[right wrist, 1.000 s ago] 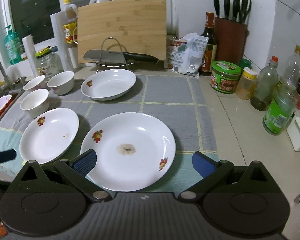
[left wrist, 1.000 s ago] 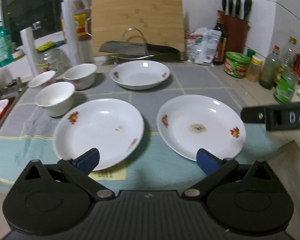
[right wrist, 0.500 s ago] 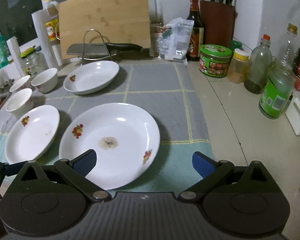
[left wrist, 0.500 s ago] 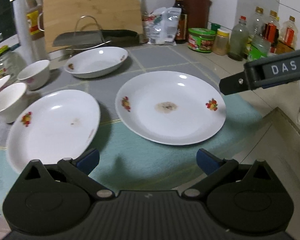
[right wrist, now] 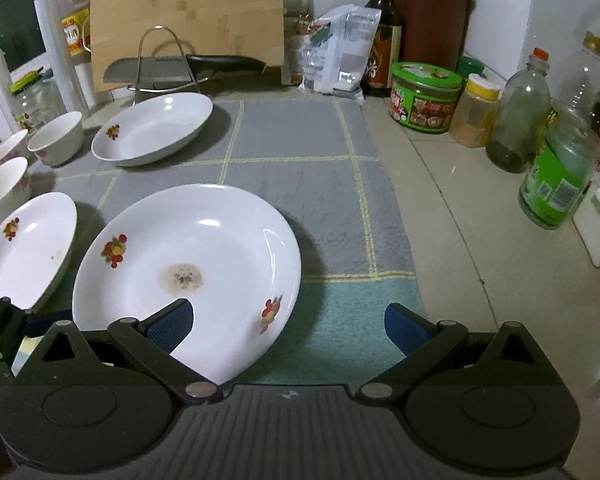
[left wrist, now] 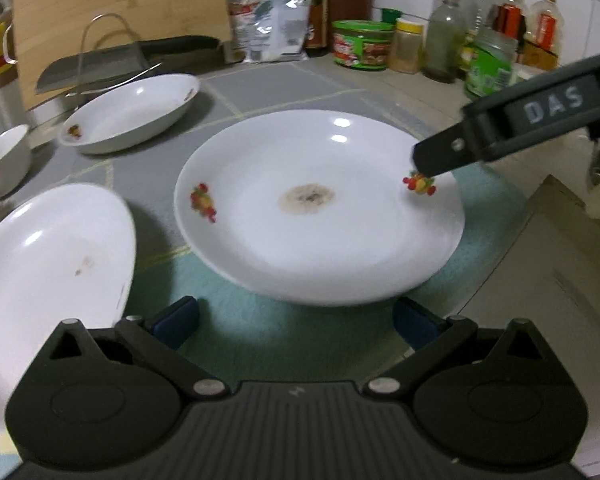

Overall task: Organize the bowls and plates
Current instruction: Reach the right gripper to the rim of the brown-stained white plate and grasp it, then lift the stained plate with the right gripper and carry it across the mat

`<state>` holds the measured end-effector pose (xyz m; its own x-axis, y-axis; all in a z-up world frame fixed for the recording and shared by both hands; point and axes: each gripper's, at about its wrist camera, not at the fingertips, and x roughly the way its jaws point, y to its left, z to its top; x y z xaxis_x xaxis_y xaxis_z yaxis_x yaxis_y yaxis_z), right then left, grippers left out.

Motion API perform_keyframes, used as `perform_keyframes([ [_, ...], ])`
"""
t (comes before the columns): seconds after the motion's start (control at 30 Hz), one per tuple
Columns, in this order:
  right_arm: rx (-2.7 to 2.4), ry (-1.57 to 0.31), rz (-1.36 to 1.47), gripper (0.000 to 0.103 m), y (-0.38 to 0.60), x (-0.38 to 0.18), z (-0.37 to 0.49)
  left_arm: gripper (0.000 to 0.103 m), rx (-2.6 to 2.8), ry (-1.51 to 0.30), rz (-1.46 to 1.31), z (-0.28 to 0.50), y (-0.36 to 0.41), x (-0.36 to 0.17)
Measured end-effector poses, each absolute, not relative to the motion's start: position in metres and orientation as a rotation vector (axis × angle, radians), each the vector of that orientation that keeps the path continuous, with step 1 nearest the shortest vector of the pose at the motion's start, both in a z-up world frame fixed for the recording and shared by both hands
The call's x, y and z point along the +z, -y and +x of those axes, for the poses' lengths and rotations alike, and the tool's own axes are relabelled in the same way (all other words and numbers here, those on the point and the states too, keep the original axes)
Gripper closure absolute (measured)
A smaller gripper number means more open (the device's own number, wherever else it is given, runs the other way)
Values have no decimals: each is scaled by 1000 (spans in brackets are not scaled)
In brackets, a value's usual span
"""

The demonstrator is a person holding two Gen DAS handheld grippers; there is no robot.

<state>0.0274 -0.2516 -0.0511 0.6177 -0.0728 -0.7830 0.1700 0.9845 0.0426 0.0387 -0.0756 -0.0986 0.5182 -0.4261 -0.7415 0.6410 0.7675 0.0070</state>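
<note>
The stained plate (right wrist: 188,276) lies flat on the mat (right wrist: 300,184), face up, with no long axis, being round; its flower prints sit at 9 and 5 o'clock. The right gripper (right wrist: 288,326) is spread, one finger over the near rim. The left gripper (left wrist: 296,318) is spread at 6 o'clock, apparently clear of the plate. A shallow pinch could let the rim slip and strike the second plate (right wrist: 24,248) at 9 o'clock.
</note>
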Motion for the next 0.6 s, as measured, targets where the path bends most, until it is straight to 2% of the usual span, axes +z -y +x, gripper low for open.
perform_keyframes([
  [0.6,90,-1005,110,0,265,-87,92,0,-654,-734,271,37,76,-102],
])
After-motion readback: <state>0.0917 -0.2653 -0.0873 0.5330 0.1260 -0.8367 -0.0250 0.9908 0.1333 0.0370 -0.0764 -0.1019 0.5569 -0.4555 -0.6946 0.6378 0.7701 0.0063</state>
